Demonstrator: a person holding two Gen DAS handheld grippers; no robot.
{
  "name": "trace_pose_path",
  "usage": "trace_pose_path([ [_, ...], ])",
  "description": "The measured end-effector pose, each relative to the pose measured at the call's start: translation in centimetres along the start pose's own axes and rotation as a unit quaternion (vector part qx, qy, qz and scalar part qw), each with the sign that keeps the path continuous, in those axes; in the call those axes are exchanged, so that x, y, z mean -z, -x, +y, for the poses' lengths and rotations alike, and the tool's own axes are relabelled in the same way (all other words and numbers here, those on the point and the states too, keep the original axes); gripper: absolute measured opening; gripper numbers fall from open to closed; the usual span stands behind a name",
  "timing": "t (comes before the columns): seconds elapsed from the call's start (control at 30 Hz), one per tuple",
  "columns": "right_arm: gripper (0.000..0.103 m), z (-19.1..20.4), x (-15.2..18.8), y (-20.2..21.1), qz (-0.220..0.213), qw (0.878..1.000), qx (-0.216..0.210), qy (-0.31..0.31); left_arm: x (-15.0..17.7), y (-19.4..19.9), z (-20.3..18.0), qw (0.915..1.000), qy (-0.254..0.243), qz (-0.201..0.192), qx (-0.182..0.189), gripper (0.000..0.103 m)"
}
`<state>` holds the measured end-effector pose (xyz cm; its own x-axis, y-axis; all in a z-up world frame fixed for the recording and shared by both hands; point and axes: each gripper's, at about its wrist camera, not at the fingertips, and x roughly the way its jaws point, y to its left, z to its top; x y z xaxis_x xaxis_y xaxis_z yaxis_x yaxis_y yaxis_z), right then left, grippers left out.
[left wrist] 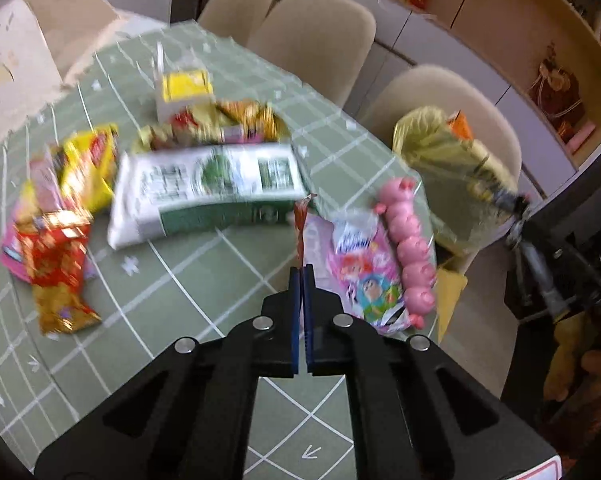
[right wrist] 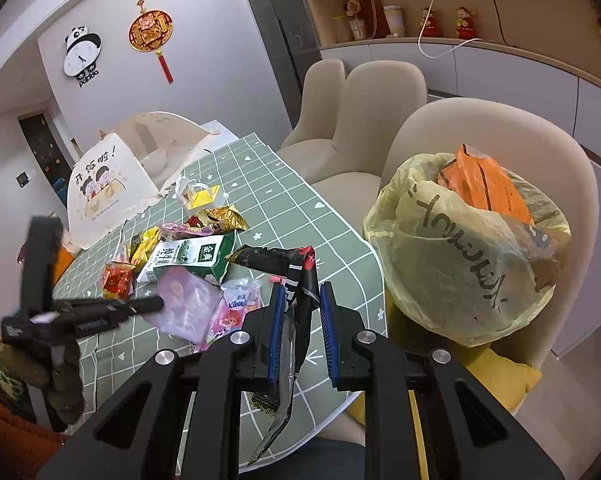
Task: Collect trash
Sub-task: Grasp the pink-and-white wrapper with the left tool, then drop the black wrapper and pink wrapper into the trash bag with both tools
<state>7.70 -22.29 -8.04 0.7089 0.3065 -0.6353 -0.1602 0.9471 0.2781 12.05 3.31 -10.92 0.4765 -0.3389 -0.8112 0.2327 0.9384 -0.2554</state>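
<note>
1. Pinching a thin red wrapper strip [left wrist: 300, 226], the left hand-held gripper [left wrist: 301, 270] has its jaws pressed together on the strip's lower end, at centre frame in the left wrist view.
2. The strip stands nearly upright, long axis running up the frame, its free tip toward the milk carton [left wrist: 208, 190].
3. In the right wrist view, the right hand-held gripper [right wrist: 300, 300] has its jaws apart with a crumpled black wrapper [right wrist: 296, 276] between them, touching the left pad only; it isn't squeezed.
4. That wrapper's long axis runs top to bottom, one end hanging below the jaws.
5. The yellow trash bag [right wrist: 460, 264] sits at right of frame on a chair [right wrist: 496, 128], mouth open, beside the green counter [right wrist: 340, 216].
6. Risks: the black wrapper could slide out of the unclamped jaws before reaching the bag; the slim red strip could slip from its small grip.
7. More litter waits at left of frame, including a pink pig toy pack [left wrist: 410, 256].
</note>
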Motion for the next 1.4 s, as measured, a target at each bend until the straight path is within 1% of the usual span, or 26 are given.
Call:
trace_pose_path([
  [0.2,0.018,0.2,-0.2,0.3,-0.008,1.000,-0.004,0.003,-1.6,3.0,-1.2,0.9990,-0.015,-0.041,0.000,0.002],
  [0.4,0.018,0.1,-1.5,1.9,-0.035,0.999,0.004,0.020,-3.2,5.0,-4.1,0.9960,-0.048,-0.076,-0.001,0.002],
  [0.6,0.018,-0.8,-3.8,4.4,-0.071,0.996,0.022,0.040,-5.5,7.1,-7.5,0.9903,-0.078,-0.115,-0.005,0.002],
  [0.8,0.018,-3.0,-5.9,6.5,-0.098,0.993,0.048,0.047,-7.4,8.1,-11.8,0.9833,-0.114,-0.141,0.012,0.002],
  [0.9,0.018,-4.5,-6.9,7.6,-0.110,0.991,0.065,0.046,-8.4,7.9,-14.3,0.9791,-0.136,-0.149,0.027,0.002],
  [1.07,0.018,-7.7,-8.2,8.9,-0.117,0.987,0.103,0.035,-10.2,6.1,-18.6,0.9720,-0.172,-0.151,0.054,0.002],
  [1.3,0.018,-12.4,-9.4,9.3,-0.108,0.984,0.144,0.013,-12.3,2.5,-22.1,0.9700,-0.185,-0.134,0.084,0.002],
  [1.4,0.018,-14.1,-9.7,9.1,-0.103,0.982,0.158,0.000,-13.2,0.5,-23.4,0.9703,-0.187,-0.120,0.095,0.002],
])
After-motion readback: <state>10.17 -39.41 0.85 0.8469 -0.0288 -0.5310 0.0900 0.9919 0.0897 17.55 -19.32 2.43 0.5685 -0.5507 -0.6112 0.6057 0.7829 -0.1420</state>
